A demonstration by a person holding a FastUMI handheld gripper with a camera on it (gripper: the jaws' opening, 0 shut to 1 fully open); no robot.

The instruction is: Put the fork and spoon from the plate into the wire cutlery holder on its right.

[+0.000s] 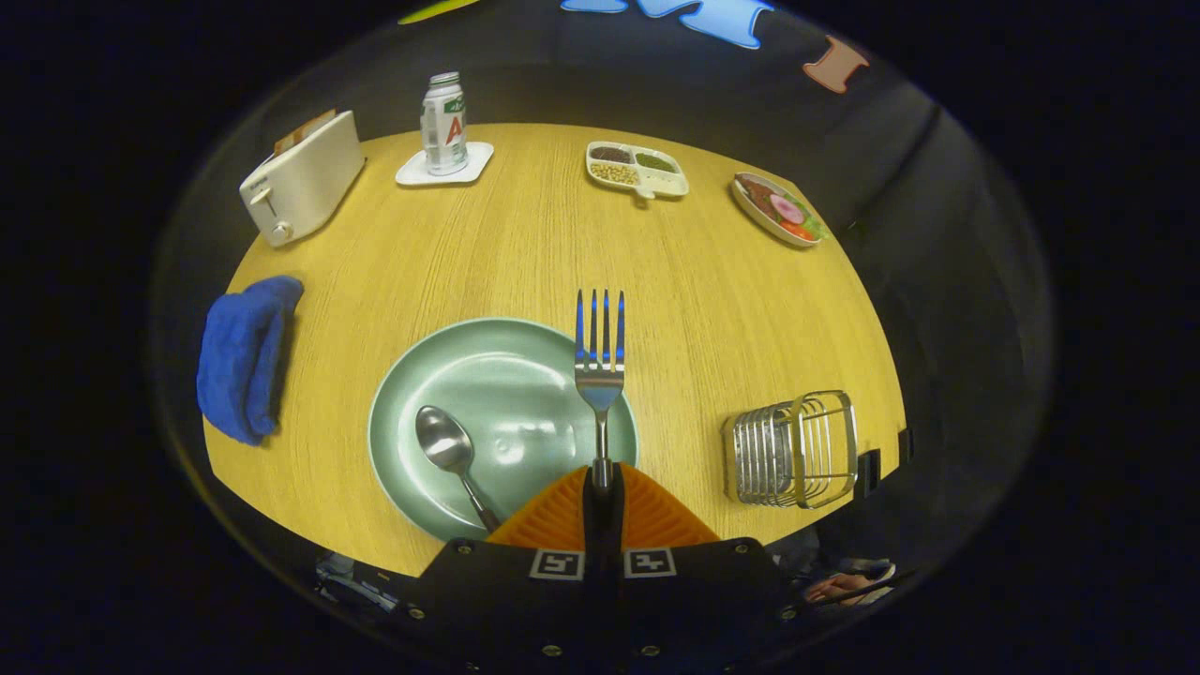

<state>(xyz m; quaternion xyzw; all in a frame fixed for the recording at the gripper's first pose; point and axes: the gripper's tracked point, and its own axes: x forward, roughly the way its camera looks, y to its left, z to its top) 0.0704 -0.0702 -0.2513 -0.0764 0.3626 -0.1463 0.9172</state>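
Staged dining booth: toaster [300,178], plate [487,375], black cloth walls.

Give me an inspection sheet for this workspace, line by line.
Surface: light wooden tabletop, no spills seen.
Job's things: steel fork held by its handle; steel spoon lying on the pale green plate; wire cutlery holder right of the plate.
Clutter: cream toaster, blue cloth, bottle on a white coaster, divided snack tray, food dish.
Gripper: gripper shut on the fork.
Cables: nothing seen.
Surroundings: dark booth wall.
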